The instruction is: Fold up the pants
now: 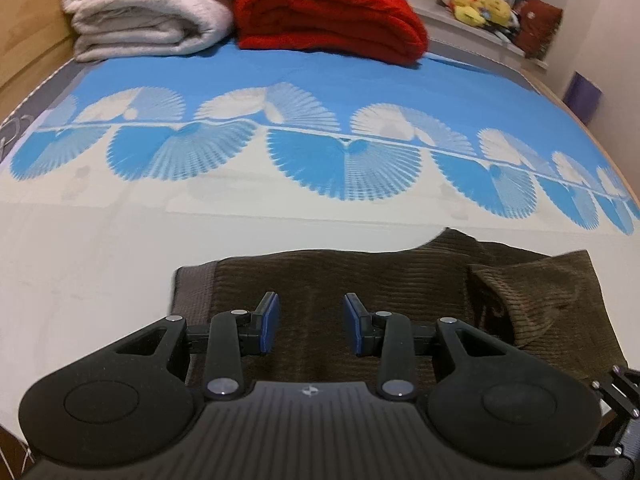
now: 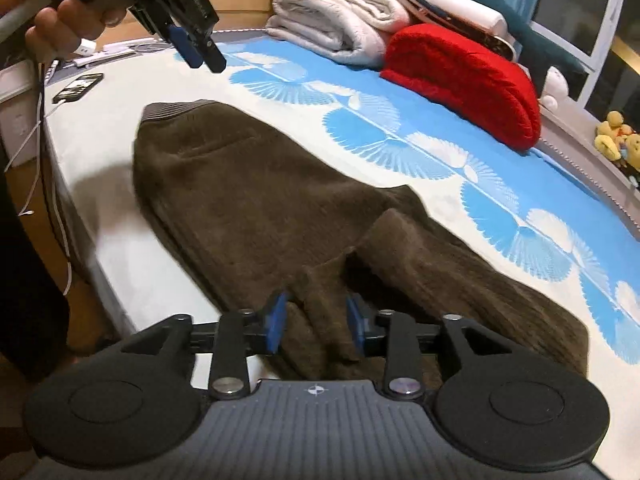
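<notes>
The brown corduroy pants (image 2: 280, 216) lie flat on the bed (image 2: 120, 248), long axis running from the right claw (image 2: 316, 322) away to the waistband beneath the left claw (image 2: 200, 54). The right claw's jaws stand apart astride a raised fold of leg cloth, pads not pressing; it is nearer, angled down. The left claw (image 1: 308, 324) hangs over the pants, jaws apart and holding nothing.

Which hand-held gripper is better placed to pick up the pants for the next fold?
Probably the right hand-held gripper: a ridge of the brown pants lies between its open pads. The left hand-held gripper hovers open above the waistband end.
</notes>
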A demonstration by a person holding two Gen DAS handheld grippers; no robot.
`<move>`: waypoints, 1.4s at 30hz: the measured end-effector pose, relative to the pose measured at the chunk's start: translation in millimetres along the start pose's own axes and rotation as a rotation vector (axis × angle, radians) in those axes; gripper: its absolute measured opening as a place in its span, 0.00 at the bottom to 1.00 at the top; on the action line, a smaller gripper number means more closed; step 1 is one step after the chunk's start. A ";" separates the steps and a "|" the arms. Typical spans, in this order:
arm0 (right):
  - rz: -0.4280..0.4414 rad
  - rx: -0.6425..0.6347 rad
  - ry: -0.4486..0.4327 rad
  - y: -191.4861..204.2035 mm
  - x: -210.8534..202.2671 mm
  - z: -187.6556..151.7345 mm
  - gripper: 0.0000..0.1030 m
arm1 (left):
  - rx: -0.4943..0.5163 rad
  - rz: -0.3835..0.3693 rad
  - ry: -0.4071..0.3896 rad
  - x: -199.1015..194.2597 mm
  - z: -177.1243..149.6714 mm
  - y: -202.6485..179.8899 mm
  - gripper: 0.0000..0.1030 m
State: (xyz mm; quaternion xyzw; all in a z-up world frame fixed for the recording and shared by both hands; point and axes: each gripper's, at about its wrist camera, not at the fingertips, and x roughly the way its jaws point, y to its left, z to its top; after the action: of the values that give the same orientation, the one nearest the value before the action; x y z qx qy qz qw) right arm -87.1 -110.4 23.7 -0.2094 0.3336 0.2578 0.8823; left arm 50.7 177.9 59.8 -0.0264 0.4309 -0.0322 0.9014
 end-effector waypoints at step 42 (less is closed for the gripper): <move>0.123 -0.157 -0.016 -4.7 16.0 -38.8 0.21 | 0.000 -0.247 0.341 193.3 14.1 -178.5 0.36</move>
State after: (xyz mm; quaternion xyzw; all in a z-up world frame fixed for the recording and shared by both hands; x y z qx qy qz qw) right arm -92.6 -129.9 -13.3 -0.2550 0.3178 0.3386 0.8481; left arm 176.5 -15.3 -67.8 -0.0730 0.5708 -0.1465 0.8046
